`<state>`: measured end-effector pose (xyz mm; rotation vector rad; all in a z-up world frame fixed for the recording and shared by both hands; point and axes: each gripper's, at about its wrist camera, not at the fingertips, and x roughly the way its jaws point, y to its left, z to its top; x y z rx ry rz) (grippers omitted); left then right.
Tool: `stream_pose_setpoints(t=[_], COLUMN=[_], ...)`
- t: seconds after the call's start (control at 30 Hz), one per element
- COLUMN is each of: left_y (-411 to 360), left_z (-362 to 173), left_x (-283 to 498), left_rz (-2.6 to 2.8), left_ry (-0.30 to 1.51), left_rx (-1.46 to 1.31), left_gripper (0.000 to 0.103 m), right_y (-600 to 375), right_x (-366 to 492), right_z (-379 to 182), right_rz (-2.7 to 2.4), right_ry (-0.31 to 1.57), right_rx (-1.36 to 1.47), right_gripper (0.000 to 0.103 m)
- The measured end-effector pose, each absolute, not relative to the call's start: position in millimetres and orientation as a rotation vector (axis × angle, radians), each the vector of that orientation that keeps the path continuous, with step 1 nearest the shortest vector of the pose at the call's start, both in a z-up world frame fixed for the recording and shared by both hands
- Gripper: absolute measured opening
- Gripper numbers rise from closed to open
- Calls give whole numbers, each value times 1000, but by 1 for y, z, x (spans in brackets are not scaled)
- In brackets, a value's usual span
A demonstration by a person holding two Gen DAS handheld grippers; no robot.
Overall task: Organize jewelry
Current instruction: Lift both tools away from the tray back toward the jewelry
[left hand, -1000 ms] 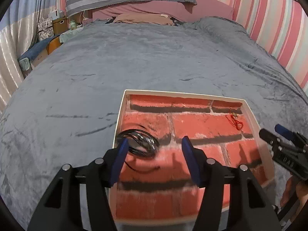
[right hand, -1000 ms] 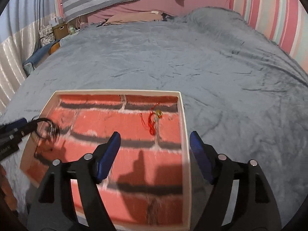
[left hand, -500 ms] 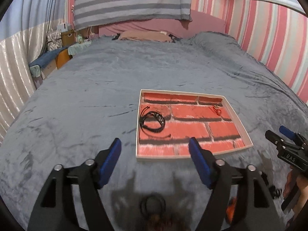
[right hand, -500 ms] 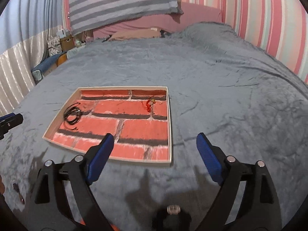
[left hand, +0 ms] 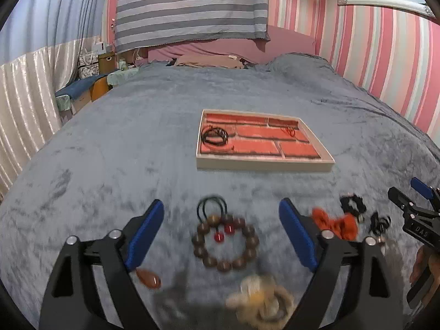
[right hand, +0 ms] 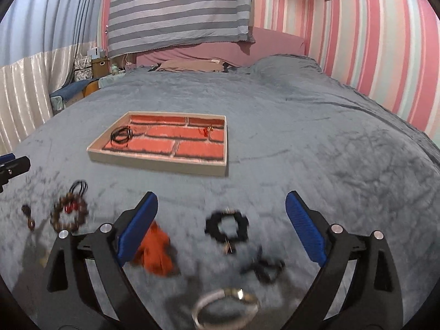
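A brick-patterned tray [left hand: 264, 163] [right hand: 154, 162] lies on the grey bed, holding a black cord bracelet [left hand: 214, 137] [right hand: 121, 134] and a small red string piece [left hand: 288, 131] [right hand: 205, 130]. Loose jewelry lies nearer me: a brown bead bracelet [left hand: 225, 243] [right hand: 68, 216], a black hair tie [left hand: 211, 206], an orange bow [left hand: 335, 224] [right hand: 155, 250], a cream scrunchie [left hand: 261, 302], a black scrunchie [right hand: 227, 225] and a silver bangle [right hand: 225, 308]. My left gripper [left hand: 221, 236] is open and empty above the bead bracelet. My right gripper [right hand: 221, 229] is open and empty above the black scrunchie.
A small amber pendant [left hand: 148, 277] lies by the left finger. Small black pieces [left hand: 379, 222] [right hand: 264, 269] lie to the right. The grey blanket [left hand: 137, 137] spreads around the tray. Pillows and a striped cloth are at the far end.
Both grippers have pulled back from the tray toward the near edge of the bed. The loose jewelry pile has come into view beneath them. The black cord bracelet stays in the tray.
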<state>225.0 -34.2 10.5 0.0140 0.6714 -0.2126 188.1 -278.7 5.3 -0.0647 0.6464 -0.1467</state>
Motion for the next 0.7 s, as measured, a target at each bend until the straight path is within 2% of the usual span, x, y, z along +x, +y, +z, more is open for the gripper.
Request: stream_pose_setpoints(t=[0.37, 0.7], left_y=[-31, -34], left_z=[-42, -79], left_x=[168, 162], left_rz=[-214, -184], left_ry=[741, 790], left_rx=[-47, 11], left_gripper=[97, 97], right_y=[-310, -329], right_x=[118, 119], right_z=[-37, -71], right_rz=[-246, -257], right_ry=[693, 785], right_rx=[-23, -7], right_gripper=[97, 97])
